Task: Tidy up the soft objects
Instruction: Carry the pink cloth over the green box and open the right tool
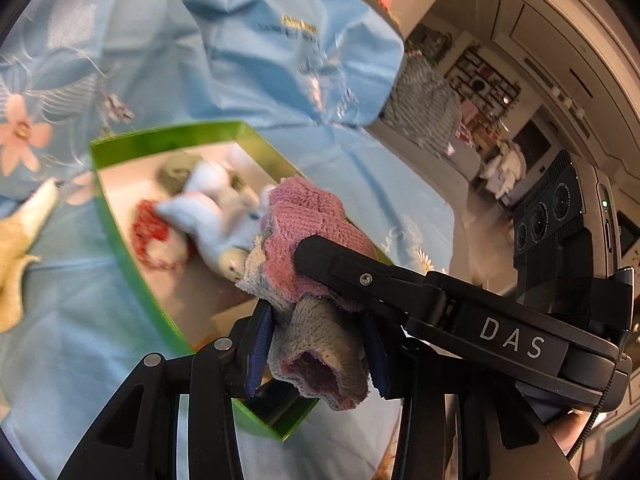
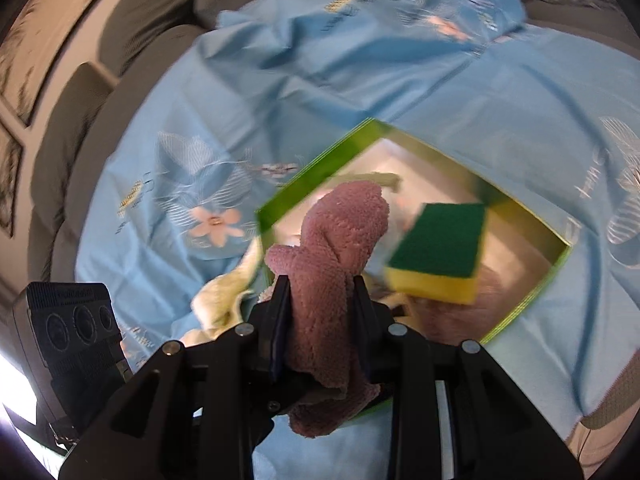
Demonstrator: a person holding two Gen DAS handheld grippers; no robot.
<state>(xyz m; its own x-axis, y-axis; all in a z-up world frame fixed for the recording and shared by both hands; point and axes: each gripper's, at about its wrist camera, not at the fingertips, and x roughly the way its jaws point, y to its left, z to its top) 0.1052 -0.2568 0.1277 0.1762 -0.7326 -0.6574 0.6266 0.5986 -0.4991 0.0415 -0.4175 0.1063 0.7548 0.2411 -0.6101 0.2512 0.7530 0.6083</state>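
Right wrist, both tongs (image 2: 320, 280) (image 1: 316, 344) clenched on nubby pink terry cloth (image 2: 340, 240) (bunched), above glossy green box (image 2: 304, 184).

**Blue cloth and what is laid on it**

The supporting surface is covered by a light blue cloth (image 2: 168, 184), creased and embroidered with pale flowers; the surface beneath cannot be identified. A green-walled box (image 1: 120, 216) is set directly on the cloth, with soft items seen blurred inside it. A cream-yellow towel (image 1: 16, 248) is laid on the cloth just beside the box. At the far side the cloth is bunched up in folds.
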